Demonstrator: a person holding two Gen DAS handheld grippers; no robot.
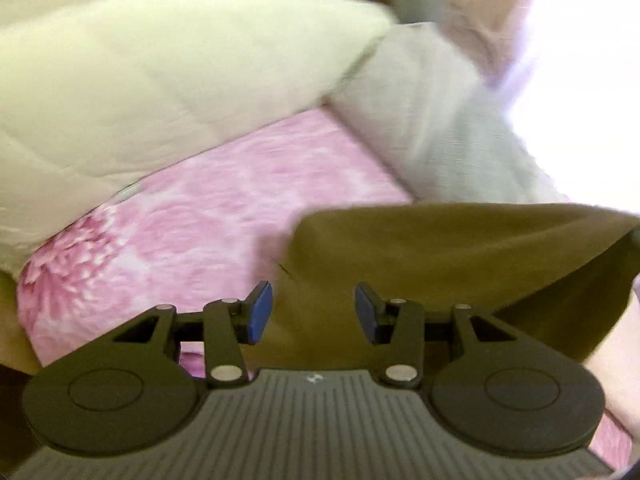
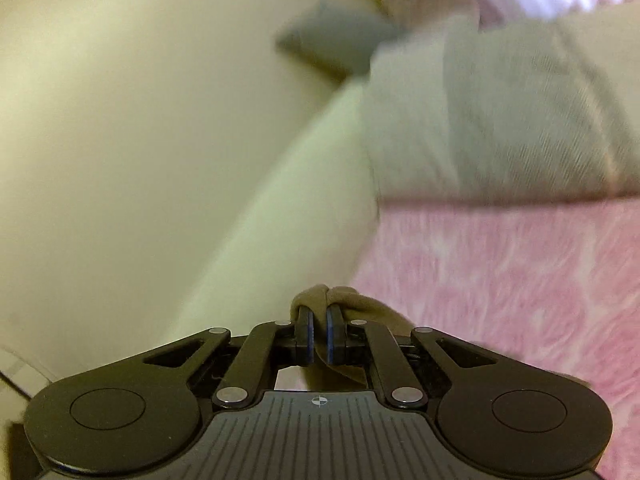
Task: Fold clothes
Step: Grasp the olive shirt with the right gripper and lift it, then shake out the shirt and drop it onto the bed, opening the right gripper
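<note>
The right gripper (image 2: 319, 334) has its 2 blue pads pressed close together, with a bunch of the brown cloth (image 2: 336, 300) pinched between them. The left gripper (image 1: 314, 310) is wide open and holds nothing. In the left view, the cloth (image 1: 440, 264) hangs just ahead of the open fingers and to their right, lifted up off the pink sheet (image 1: 208, 208). Its long way runs from the left gripper out toward the right, where it goes up and out of the picture. So the left gripper is very near a free part of the cloth, and its next grab would likely be straight ahead, a little to the right. The left view shows the big spread of the cloth, which the right view does not. The right view shows only the small pinched bunch, but it shows the grip clearly. Beyond both tools lie a pale quilt (image 1: 160, 80) and a gray pillow (image 2: 500, 120). Both pictures are blurry.
</note>
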